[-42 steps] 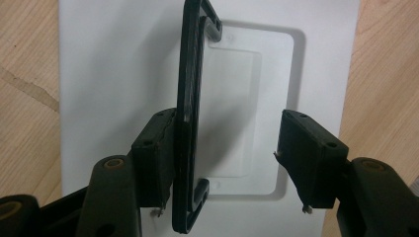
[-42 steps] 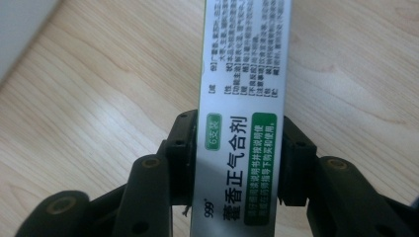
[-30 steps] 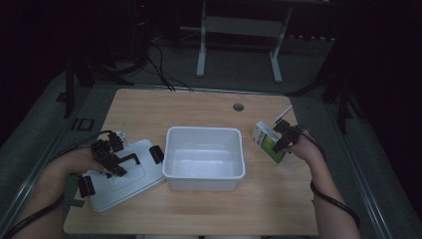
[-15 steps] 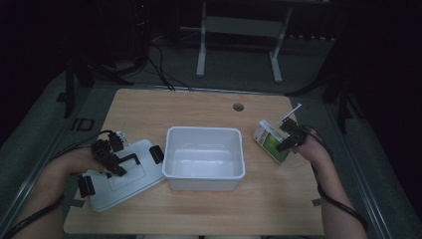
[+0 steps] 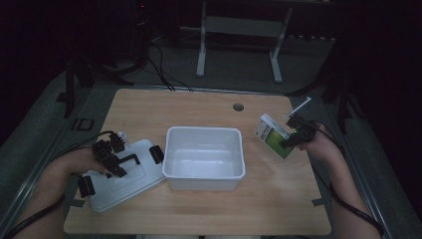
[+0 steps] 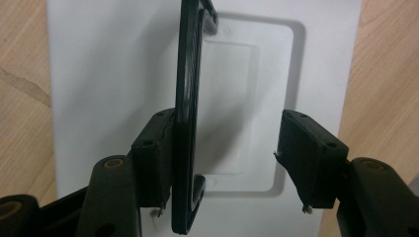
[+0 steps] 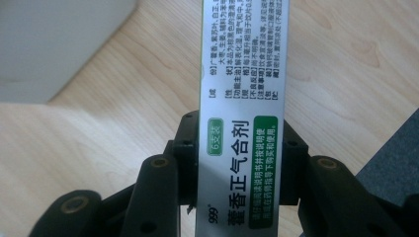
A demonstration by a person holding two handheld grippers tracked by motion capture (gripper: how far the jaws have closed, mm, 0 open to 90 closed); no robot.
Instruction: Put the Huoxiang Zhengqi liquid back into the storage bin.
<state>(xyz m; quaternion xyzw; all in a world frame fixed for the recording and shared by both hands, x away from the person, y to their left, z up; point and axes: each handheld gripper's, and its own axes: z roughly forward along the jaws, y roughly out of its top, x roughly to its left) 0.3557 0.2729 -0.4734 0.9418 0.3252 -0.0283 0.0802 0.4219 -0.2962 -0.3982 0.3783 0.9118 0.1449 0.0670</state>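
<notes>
A white-and-green carton point(image 5: 272, 136) with printed text hangs tilted above the right side of the wooden table point(image 5: 278, 199). My right gripper point(image 5: 288, 135) is shut on it; in the right gripper view both pads press the narrow sides of the carton point(image 7: 242, 98) held by that gripper point(image 7: 238, 158). An empty white bin point(image 5: 204, 159) stands mid-table. Its white lid point(image 5: 127, 179) lies flat at the left. My left gripper point(image 5: 113, 158) stands over the lid's raised black handle point(image 6: 190, 98). The jaws of the left gripper point(image 6: 227, 153) straddle it, open: the left pad touches the handle, the right pad stands apart.
The lid carries black latches point(image 5: 157, 154) at its ends. A round cable hole point(image 5: 238, 106) sits near the table's far edge. Metal stand legs point(image 5: 201, 55) and cables lie on the dark floor beyond. A corner of the bin point(image 7: 59, 39) lies left of the carton.
My right gripper has lifted the carton off the table and drifted slightly right. The left gripper and the lid have stayed where they were.
</notes>
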